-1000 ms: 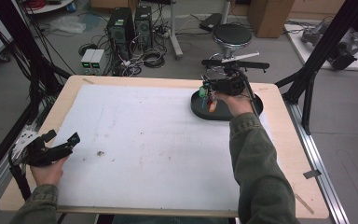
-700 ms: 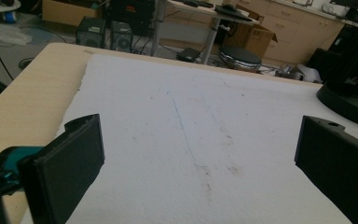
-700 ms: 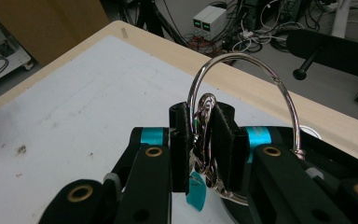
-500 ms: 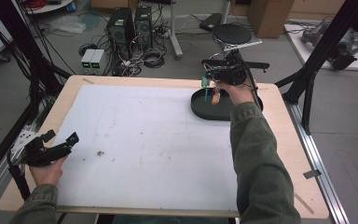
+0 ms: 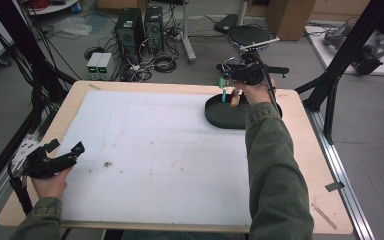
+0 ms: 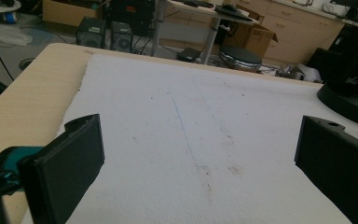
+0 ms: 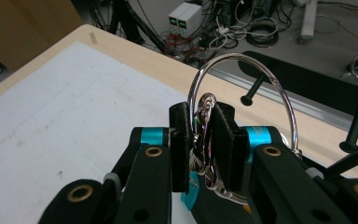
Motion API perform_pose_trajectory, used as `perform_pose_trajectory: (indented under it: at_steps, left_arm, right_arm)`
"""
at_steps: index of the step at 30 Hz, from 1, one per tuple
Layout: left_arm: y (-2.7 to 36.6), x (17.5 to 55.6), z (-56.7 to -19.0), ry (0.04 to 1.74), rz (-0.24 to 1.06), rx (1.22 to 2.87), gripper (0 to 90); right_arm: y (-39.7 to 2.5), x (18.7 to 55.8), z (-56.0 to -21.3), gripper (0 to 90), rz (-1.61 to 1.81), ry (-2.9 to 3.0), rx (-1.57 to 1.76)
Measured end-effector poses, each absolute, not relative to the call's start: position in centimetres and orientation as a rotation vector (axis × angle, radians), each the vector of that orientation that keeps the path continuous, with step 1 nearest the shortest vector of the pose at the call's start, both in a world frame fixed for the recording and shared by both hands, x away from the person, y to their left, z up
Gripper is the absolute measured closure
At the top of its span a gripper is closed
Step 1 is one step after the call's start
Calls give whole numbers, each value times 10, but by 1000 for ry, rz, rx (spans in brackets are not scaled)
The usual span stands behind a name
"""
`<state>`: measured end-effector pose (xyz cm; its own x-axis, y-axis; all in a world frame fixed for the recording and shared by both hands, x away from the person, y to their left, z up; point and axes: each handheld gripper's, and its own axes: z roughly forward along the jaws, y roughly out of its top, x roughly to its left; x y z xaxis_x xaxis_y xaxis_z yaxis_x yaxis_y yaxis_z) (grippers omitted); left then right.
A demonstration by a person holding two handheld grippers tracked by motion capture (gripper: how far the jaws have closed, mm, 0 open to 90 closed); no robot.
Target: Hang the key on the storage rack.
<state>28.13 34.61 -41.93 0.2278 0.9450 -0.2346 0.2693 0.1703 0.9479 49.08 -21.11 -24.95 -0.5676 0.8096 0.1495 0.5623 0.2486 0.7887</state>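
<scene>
in the high view the right gripper (image 5: 228, 82) is held up at the far right of the table (image 5: 300, 165), above the far rim of a black oval tray (image 5: 220, 116) that sits at the edge of the white mat (image 5: 155, 150); small items, one teal and one reddish-brown, dangle below it over the tray, too small to make out. the person's right arm in an olive sleeve (image 5: 272, 165) stretches forward to it. the left gripper (image 5: 62, 155) lies low at the near left corner, held in the left hand (image 5: 50, 182), jaws spread and nothing between them, well apart from the tray. in the left gripper view the left gripper (image 6: 198, 154) has its two black jaws standing wide apart over the bare, faintly stained mat (image 6: 191, 121), with a thin blue line running across it and the black tray (image 6: 349, 100) at the far right edge. in the right gripper view the right gripper (image 7: 200, 140) has its jaws clamped on a bunch of metal keyring hardware (image 7: 204, 140); a large silver ring (image 7: 242, 88) loops up and over from the clamp, and more silver clips hang below between the jaws. beyond it lie the mat (image 7: 51, 116), the wooden table edge (image 7: 168, 70) and a black rack with pegs (image 7: 307, 84).
</scene>
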Motion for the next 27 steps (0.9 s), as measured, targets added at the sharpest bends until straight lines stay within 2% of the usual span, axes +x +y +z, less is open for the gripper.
perform_pose_trajectory:
  at_steps: [27]
  left_arm:
    - [345, 282, -420, 1276, 732, 1347, 18]
  right_arm:
    - [-187, 515, -280, 774, 1110, 2248, 1343]
